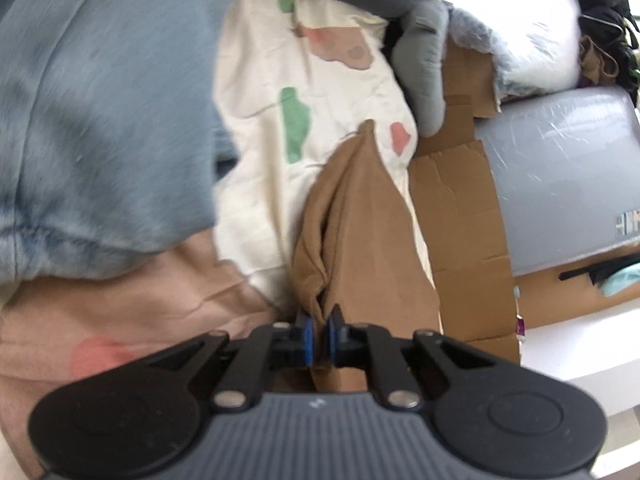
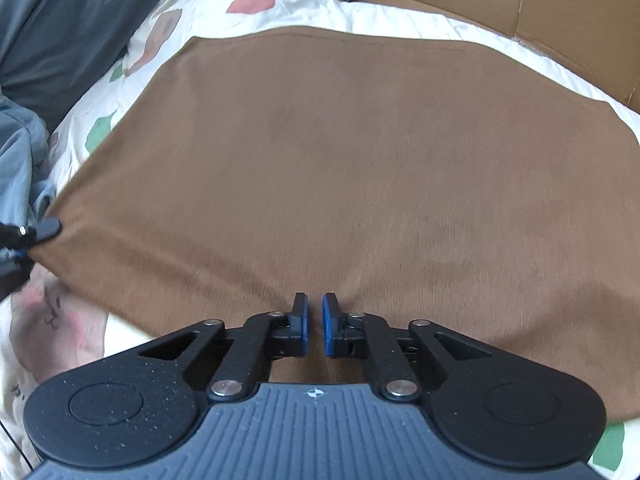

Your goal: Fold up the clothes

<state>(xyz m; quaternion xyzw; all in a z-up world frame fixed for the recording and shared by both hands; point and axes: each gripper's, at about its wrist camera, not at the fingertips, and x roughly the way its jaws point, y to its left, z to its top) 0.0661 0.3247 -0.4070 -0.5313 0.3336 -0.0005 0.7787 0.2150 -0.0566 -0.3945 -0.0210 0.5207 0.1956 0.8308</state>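
A brown garment (image 2: 352, 168) lies spread across a cream bedsheet (image 2: 200, 4) printed with green and pink patches. My right gripper (image 2: 315, 320) sits at the garment's near edge with its blue pads nearly together, and creases in the fabric run toward them. My left gripper (image 1: 319, 334) is shut on a bunched corner of the same brown garment (image 1: 352, 224), which rises from its pads in a fold. In the right wrist view the left gripper (image 2: 40, 236) shows at the far left, pulling that corner taut.
A light blue denim garment (image 1: 100, 120) hangs close on the left. Grey clothing (image 2: 60, 32) lies at the back left of the bed. Flattened cardboard (image 1: 460, 208) and a grey plastic-wrapped box (image 1: 560, 176) stand beside the bed, with white bags (image 1: 532, 40) behind.
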